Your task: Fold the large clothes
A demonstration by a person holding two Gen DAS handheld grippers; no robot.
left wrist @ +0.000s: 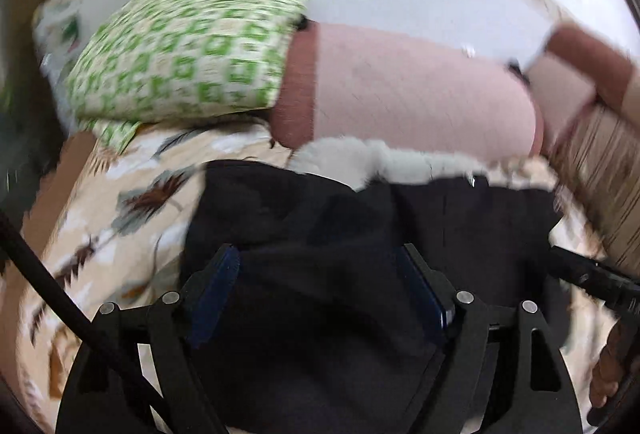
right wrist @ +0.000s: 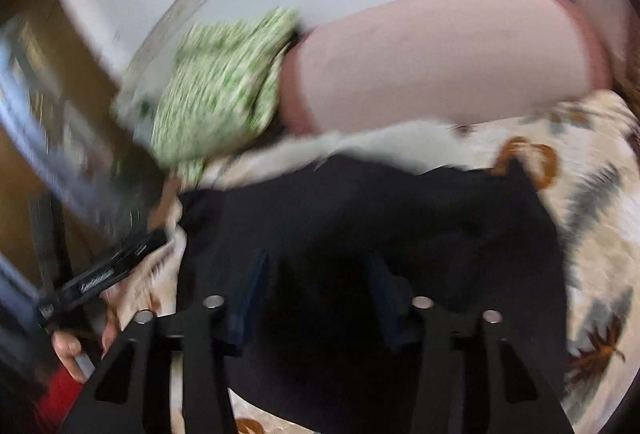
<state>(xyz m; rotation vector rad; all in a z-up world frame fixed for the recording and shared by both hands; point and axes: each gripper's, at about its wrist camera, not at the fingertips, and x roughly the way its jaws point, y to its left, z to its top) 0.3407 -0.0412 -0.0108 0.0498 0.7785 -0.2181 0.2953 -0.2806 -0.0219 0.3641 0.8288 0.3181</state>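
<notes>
Black garment (left wrist: 320,234) is spread across the lower middle of both views, on a leaf-print bedspread (left wrist: 120,210). Left hand-held gripper (left wrist: 320,298) and right hand-held gripper (right wrist: 316,294) both sit over the dark cloth with jaws spread wide, and neither seems to have hold of anything. Looks early on: no neat fold visible, though blur hides a lot. A green checked cloth (left wrist: 180,46) and a pink pillow (left wrist: 420,90) sit in the upper half.
</notes>
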